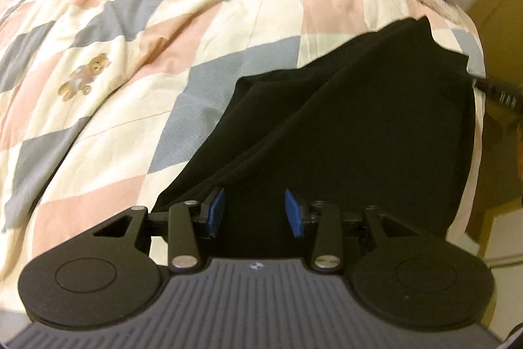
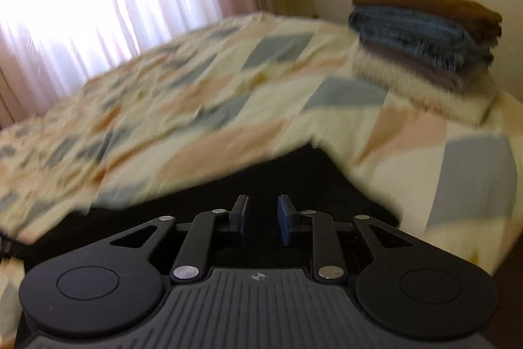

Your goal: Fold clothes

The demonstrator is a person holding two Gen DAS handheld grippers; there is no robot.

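The black, soft-knit garment (image 1: 343,126) lies rumpled near the edge of the bed with the pastel diamond-patchwork quilt (image 1: 130,54), partly folded over itself. The left gripper (image 1: 255,211) hovers over its near hem, blue-padded fingers (image 1: 217,210) spread with no cloth visibly pinched. The right gripper (image 2: 261,218) is also parted above the dark cloth; that view is smeared, so contact is uncertain. Risks: a pinch taking only one layer, skewing the fold, or the cloth sliding off the bed edge, well apart from the stack of folded clothes (image 2: 425,51).
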